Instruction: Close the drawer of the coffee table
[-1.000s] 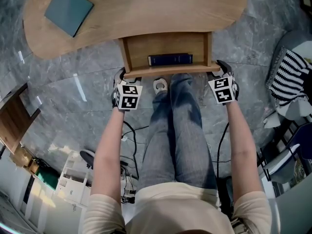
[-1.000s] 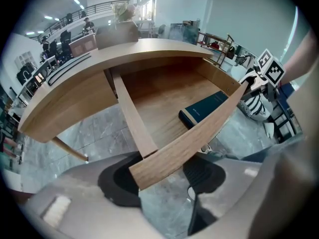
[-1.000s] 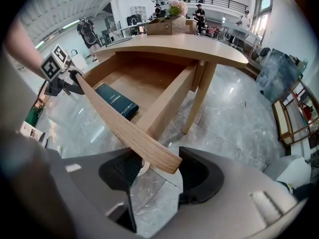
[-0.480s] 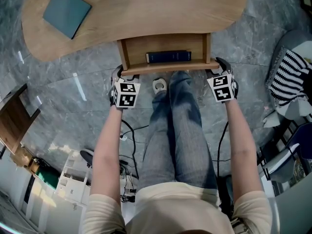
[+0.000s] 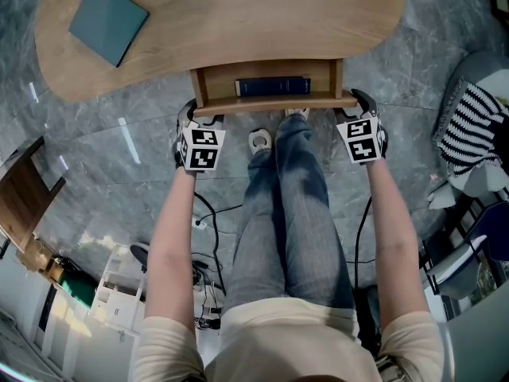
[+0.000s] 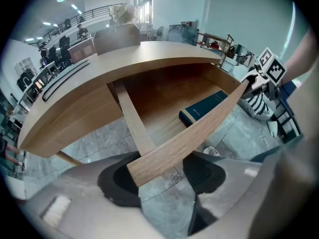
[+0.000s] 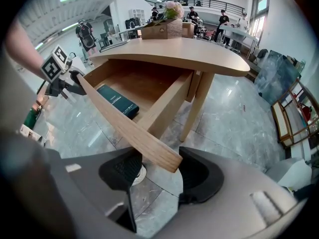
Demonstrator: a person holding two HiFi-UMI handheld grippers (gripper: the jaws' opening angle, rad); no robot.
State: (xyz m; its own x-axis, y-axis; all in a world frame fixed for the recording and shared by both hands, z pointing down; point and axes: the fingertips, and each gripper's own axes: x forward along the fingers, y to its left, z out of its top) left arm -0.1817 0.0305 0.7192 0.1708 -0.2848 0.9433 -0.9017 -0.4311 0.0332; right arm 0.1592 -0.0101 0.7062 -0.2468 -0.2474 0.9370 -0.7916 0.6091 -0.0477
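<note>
1. At the upper left of the head view we see a flat blue-grey square [image 5: 107, 22] lying on the pale wooden surface [image 5: 262, 14] of the coffee table.
2. Left of centre, the left claw [image 5: 191, 114] points steeply down at the left end of the drawer front [image 5: 274, 102]. In the left gripper view its jaws stand wide apart with that corner of the board between them. We see no pad squeezing it, so the claw is agape and grips nothing.
3. At top centre, the drawer [image 5: 270, 68] stands partly pulled out from under the surface. A dark blue book [image 5: 272, 86] lies flat inside it, just behind the front board.
4. Below the drawer, the person's legs in jeans [image 5: 298, 205] run down the middle of the frame, and a pale shoe [image 5: 260, 140] rests on the grey marbled floor [image 5: 111, 150].
5. Right of centre, the right claw [image 5: 358, 102] straddles the right end of the drawer front. Its jaws are spread wide too, and floor shows between the board and one pad, so nothing is clamped.
6. At the far right edge lies a black-and-white striped cloth [image 5: 469, 126].
</note>
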